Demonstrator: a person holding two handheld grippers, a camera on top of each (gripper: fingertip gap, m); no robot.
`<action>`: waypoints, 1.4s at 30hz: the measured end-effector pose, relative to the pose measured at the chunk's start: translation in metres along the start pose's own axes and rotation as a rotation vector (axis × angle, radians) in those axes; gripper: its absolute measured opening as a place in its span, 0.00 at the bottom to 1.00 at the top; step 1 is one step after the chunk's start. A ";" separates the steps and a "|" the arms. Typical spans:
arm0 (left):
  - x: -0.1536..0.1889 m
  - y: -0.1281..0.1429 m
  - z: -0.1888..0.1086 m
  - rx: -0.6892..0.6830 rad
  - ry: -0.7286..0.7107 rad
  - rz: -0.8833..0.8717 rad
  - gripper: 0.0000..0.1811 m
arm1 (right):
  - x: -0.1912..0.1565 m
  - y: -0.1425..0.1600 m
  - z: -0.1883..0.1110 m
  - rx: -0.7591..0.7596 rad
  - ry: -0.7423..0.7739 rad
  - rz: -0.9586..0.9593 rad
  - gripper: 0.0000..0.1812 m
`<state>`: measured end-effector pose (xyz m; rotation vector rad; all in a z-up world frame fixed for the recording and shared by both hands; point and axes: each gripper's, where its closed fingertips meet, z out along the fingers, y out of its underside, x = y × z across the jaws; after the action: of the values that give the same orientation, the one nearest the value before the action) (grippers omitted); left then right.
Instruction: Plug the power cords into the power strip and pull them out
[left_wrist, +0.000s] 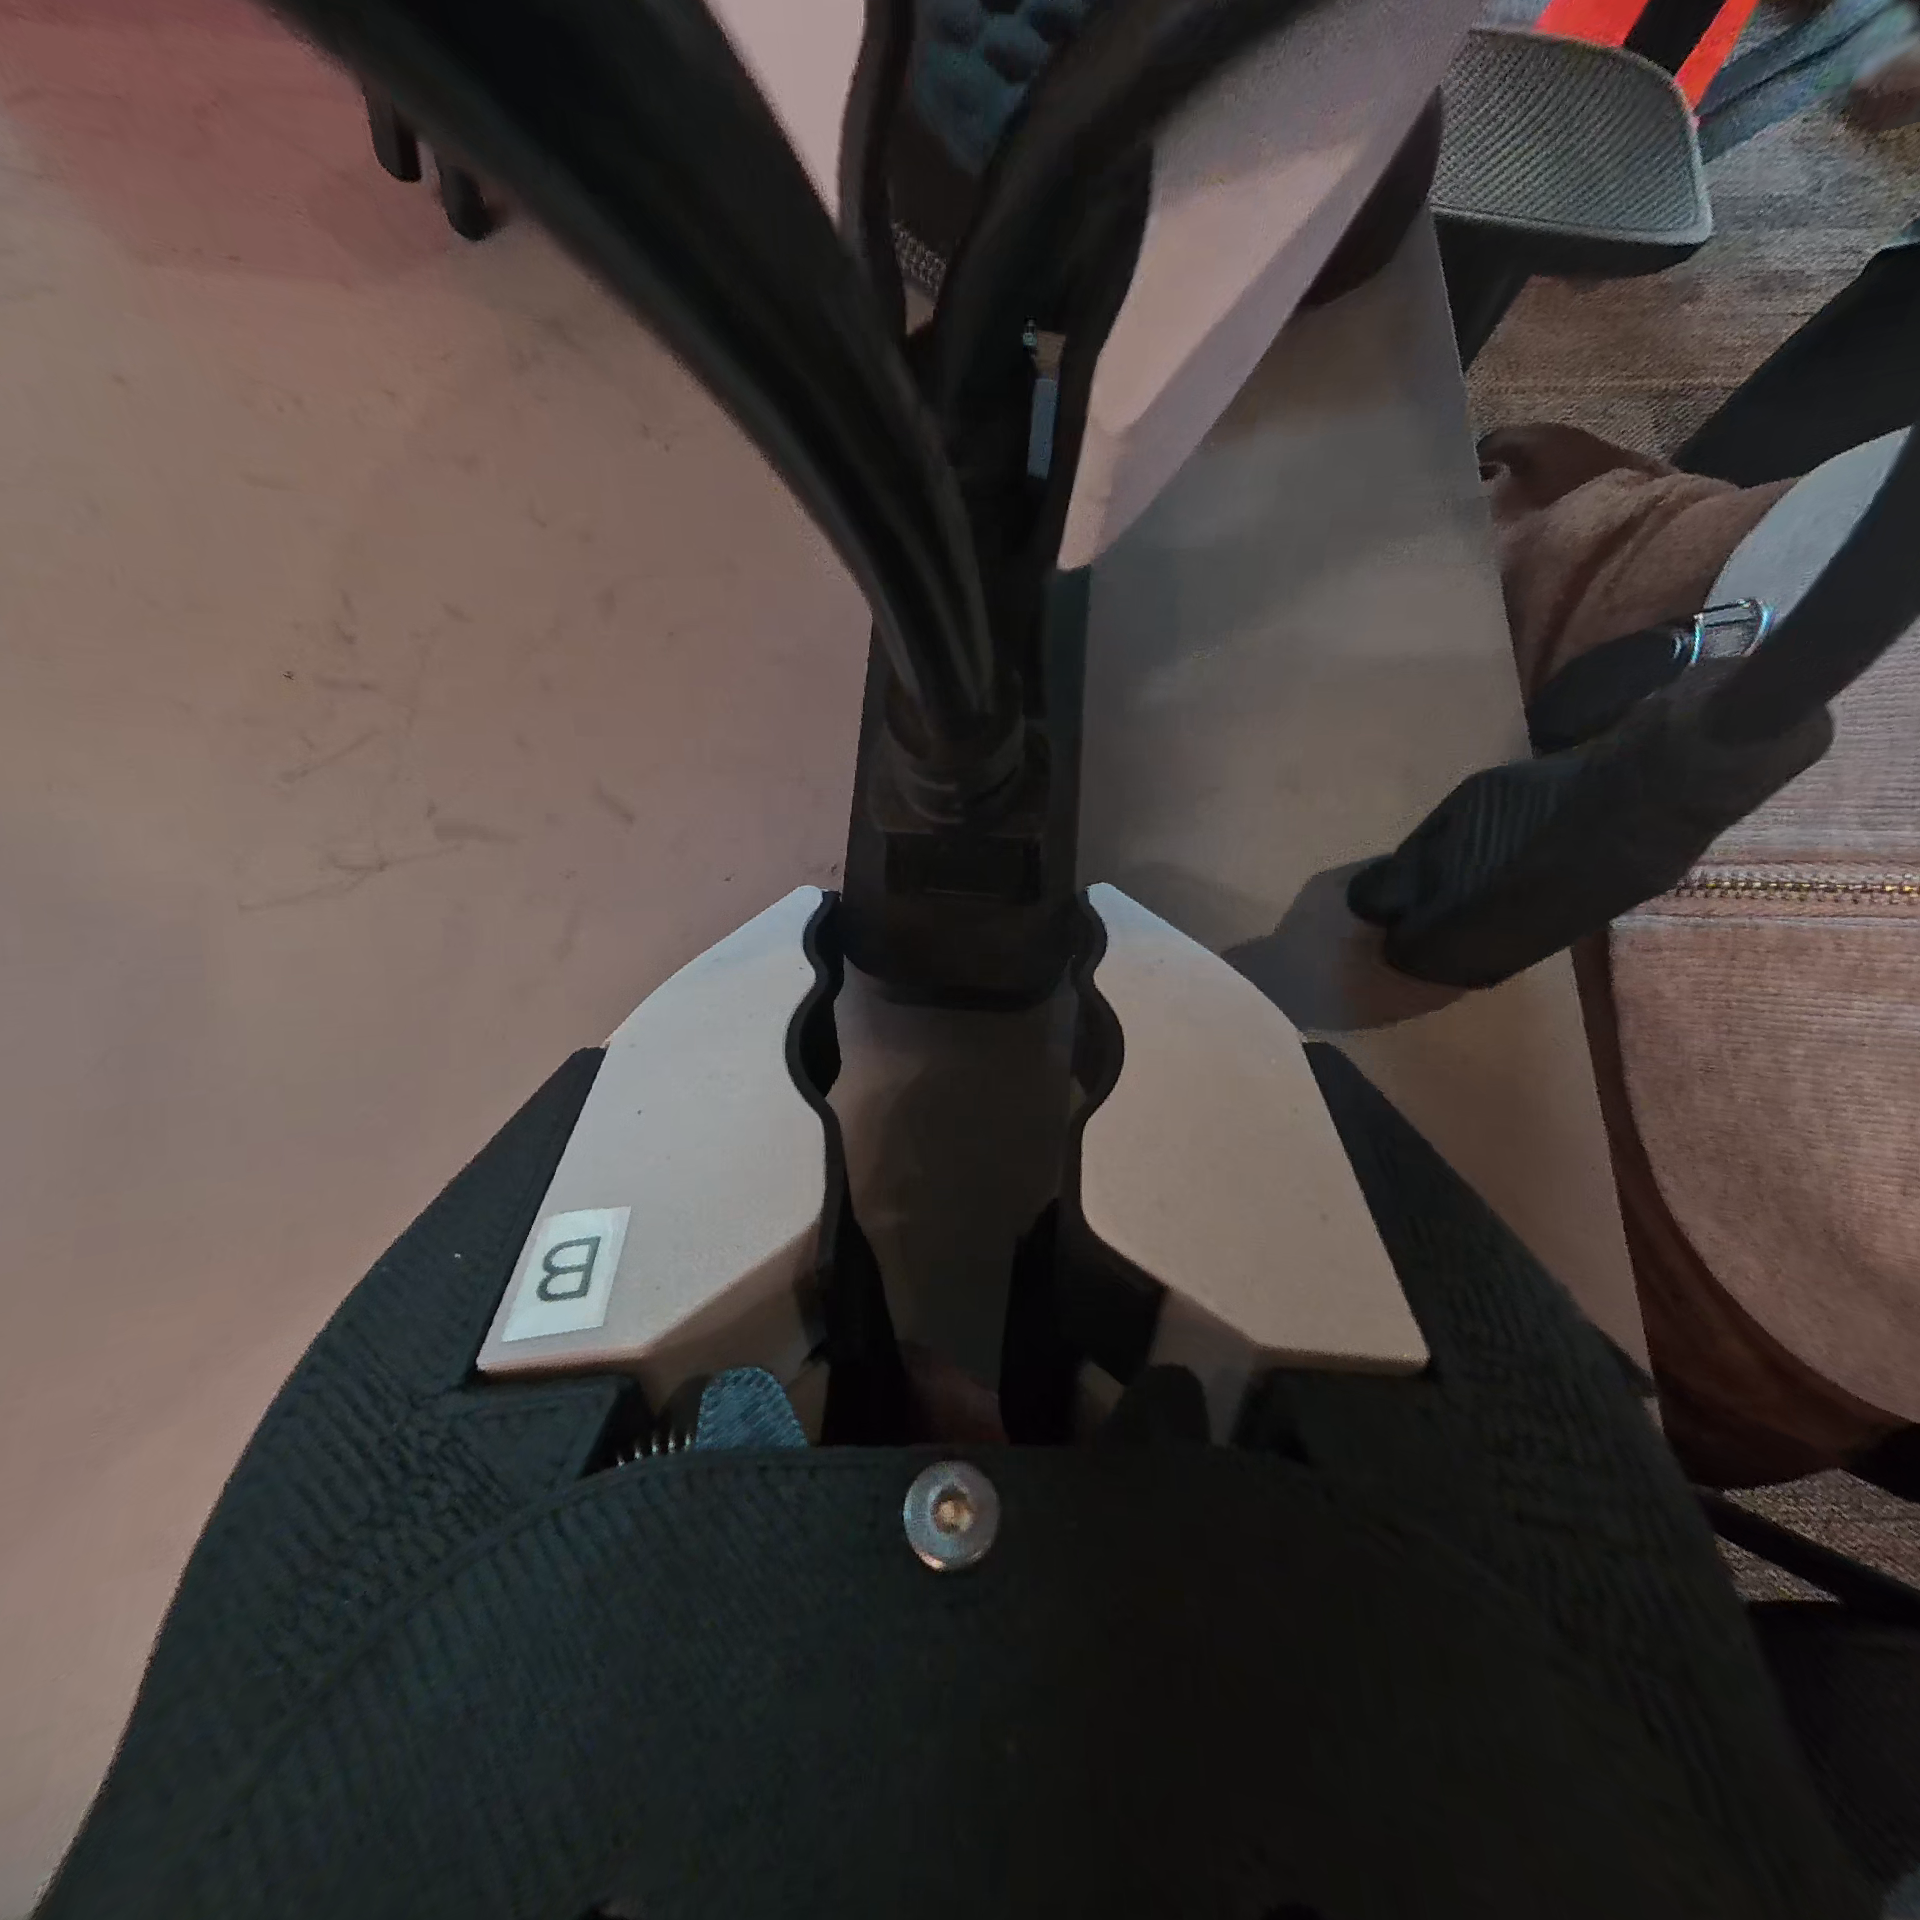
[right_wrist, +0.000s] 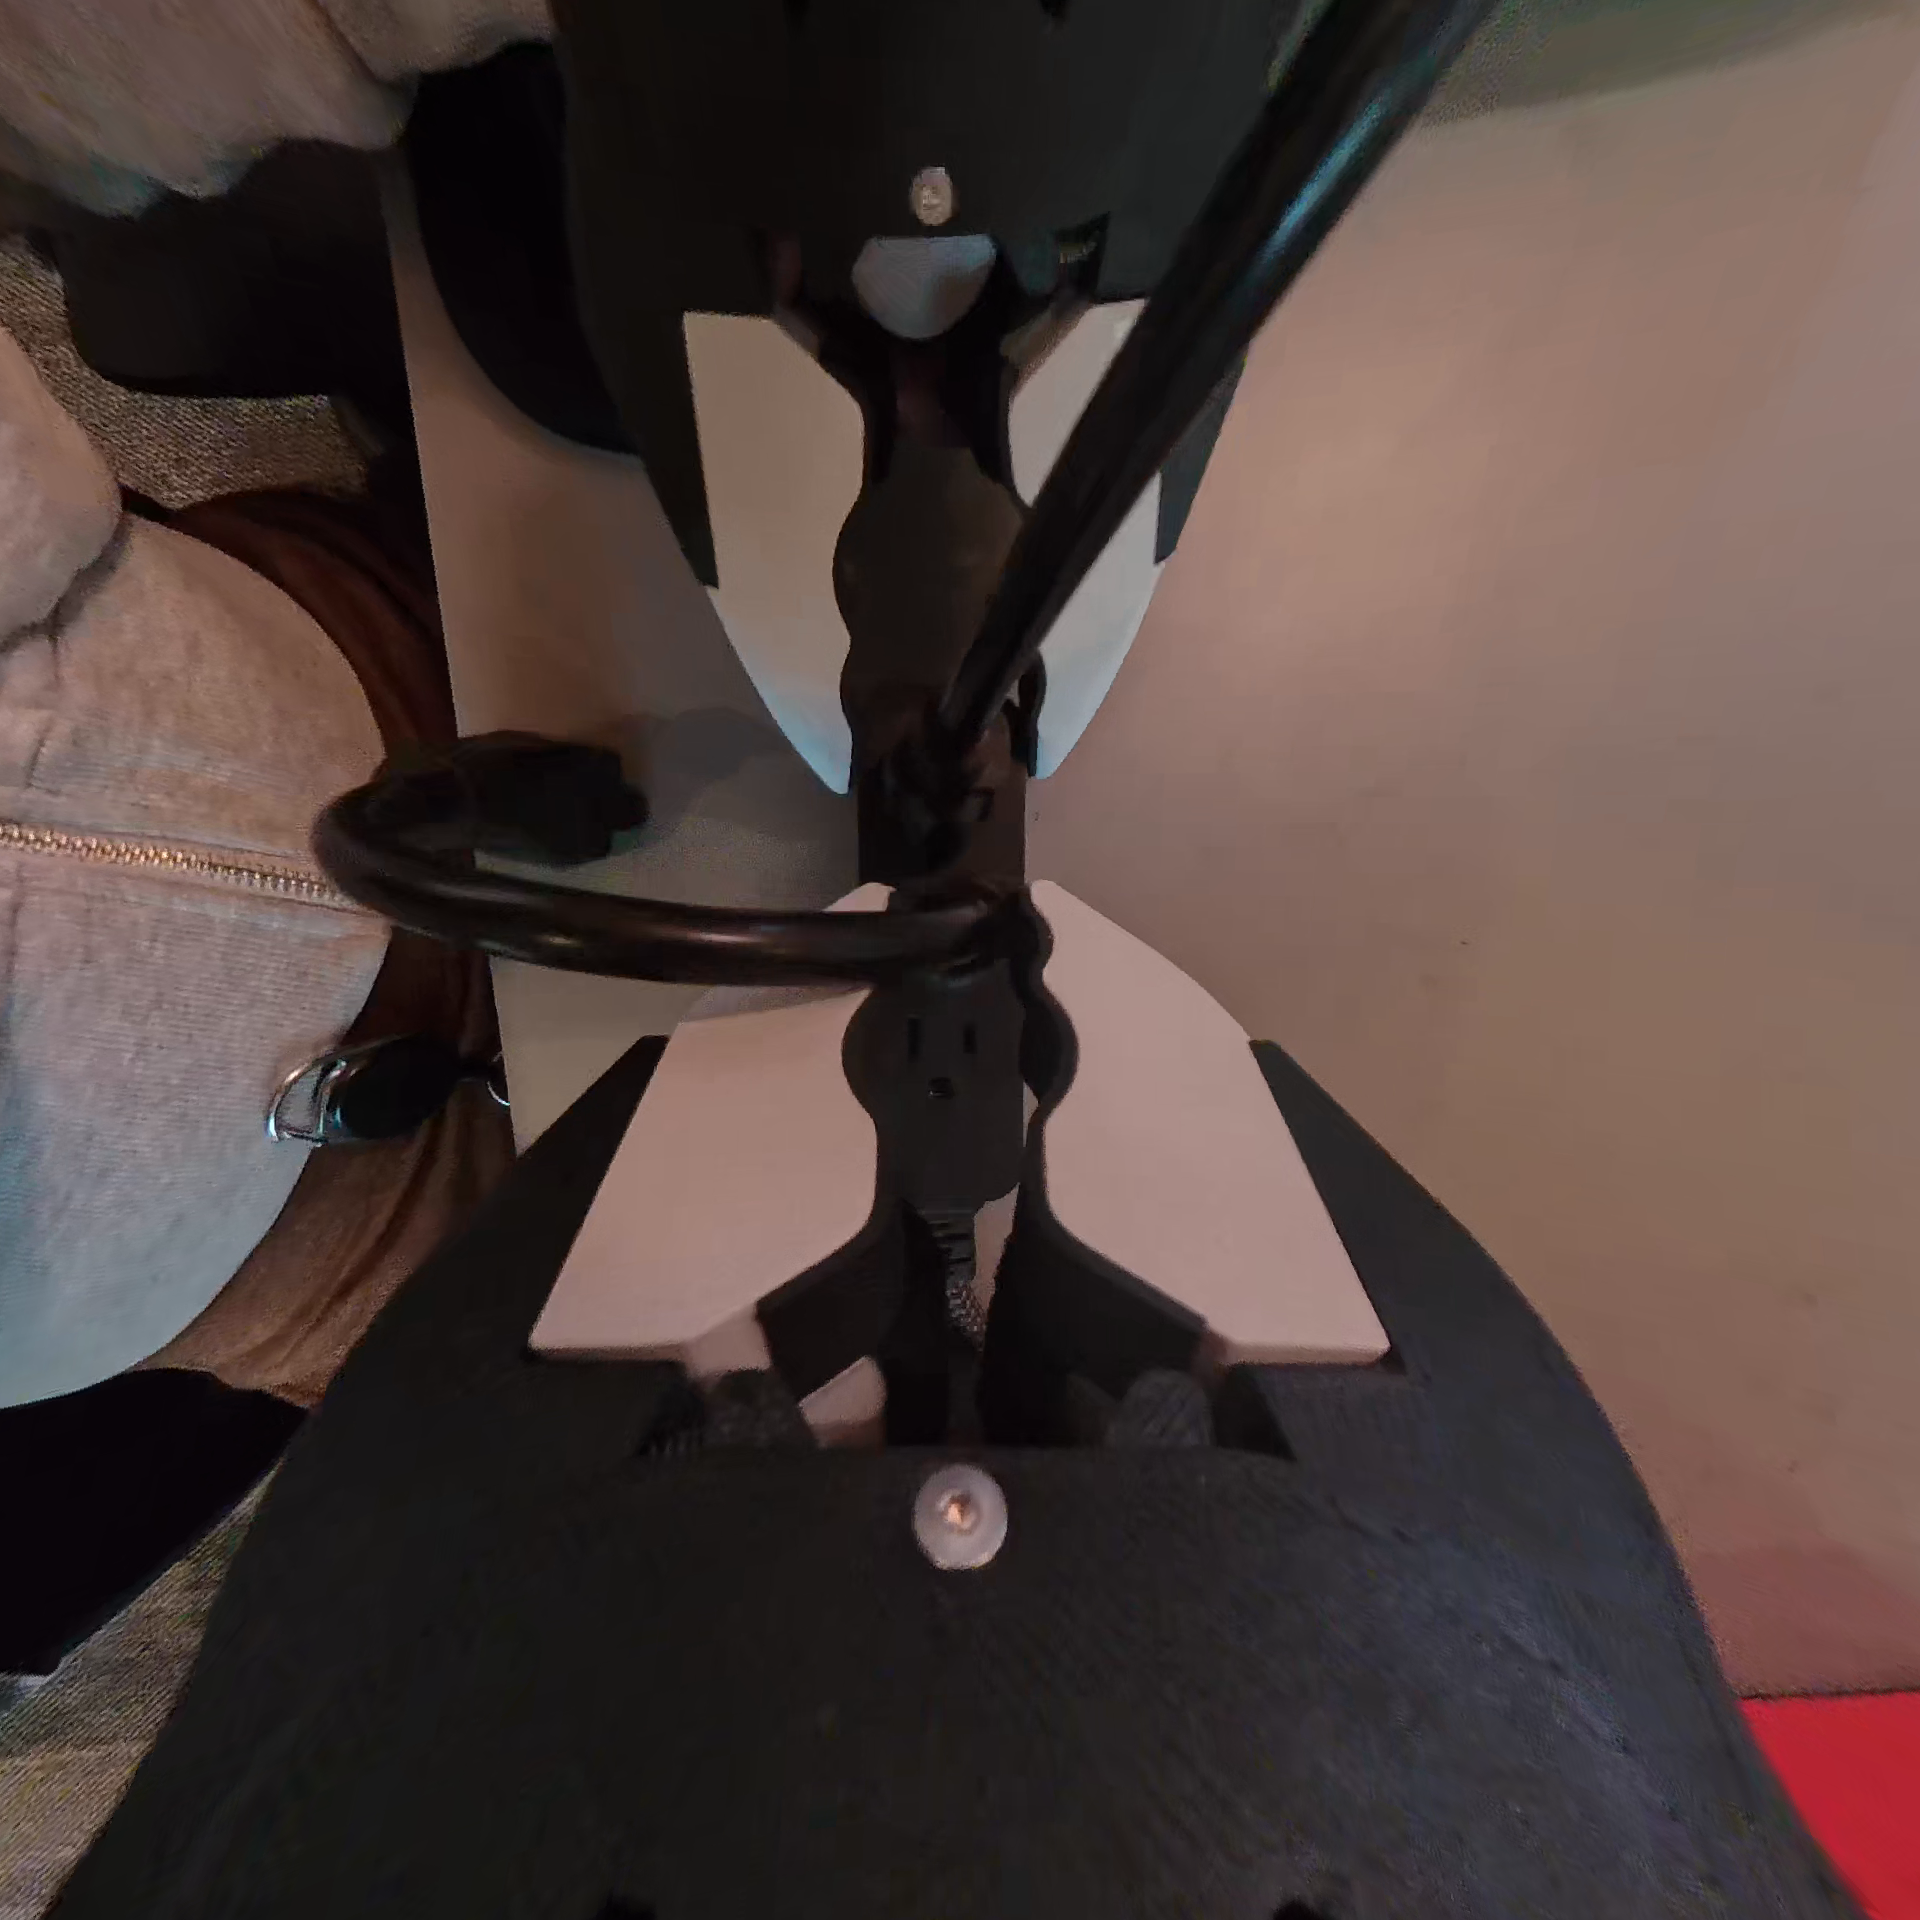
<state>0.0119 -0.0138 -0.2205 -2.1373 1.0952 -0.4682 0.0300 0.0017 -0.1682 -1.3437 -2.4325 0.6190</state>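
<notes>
A short black power strip (right_wrist: 940, 1070) is held between both grippers above the pale table (right_wrist: 1507, 831). My right gripper (right_wrist: 956, 899) is shut on its near end, where one empty outlet faces up. My left gripper (left_wrist: 956, 914) is shut on the strip's other end (left_wrist: 956, 862) and shows opposite in the right wrist view (right_wrist: 940, 774). A thick black cord (right_wrist: 1143, 416) rises from the strip's middle, seen blurred in the left wrist view (left_wrist: 727, 312). Another cord (right_wrist: 623, 935) loops left to a loose black plug (right_wrist: 540, 790) lying on the table, also in the left wrist view (left_wrist: 1507, 862).
The table's edge (right_wrist: 457, 727) runs close to the loose plug, with a person's beige zipped garment (right_wrist: 156, 883) just beyond it. A grey chair seat (left_wrist: 1558, 135) stands past the table. A small black object (left_wrist: 436, 177) lies on the table farther off. My right fingertips sit around 6 cm from my left ones.
</notes>
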 end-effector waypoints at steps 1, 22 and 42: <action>0.000 0.000 0.000 -0.001 0.006 -0.006 0.23 | 0.000 -0.002 0.002 -0.003 -0.003 -0.004 0.12; -0.001 0.001 0.000 0.008 -0.009 0.007 0.23 | -0.013 -0.013 -0.018 0.302 0.049 -0.051 0.42; -0.003 0.002 0.001 -0.003 -0.031 0.027 0.23 | -0.011 -0.007 -0.015 0.464 -0.012 0.082 0.16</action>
<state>0.0095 -0.0118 -0.2228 -2.1228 1.1069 -0.4191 0.0374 -0.0078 -0.1525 -1.2426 -2.0686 1.1293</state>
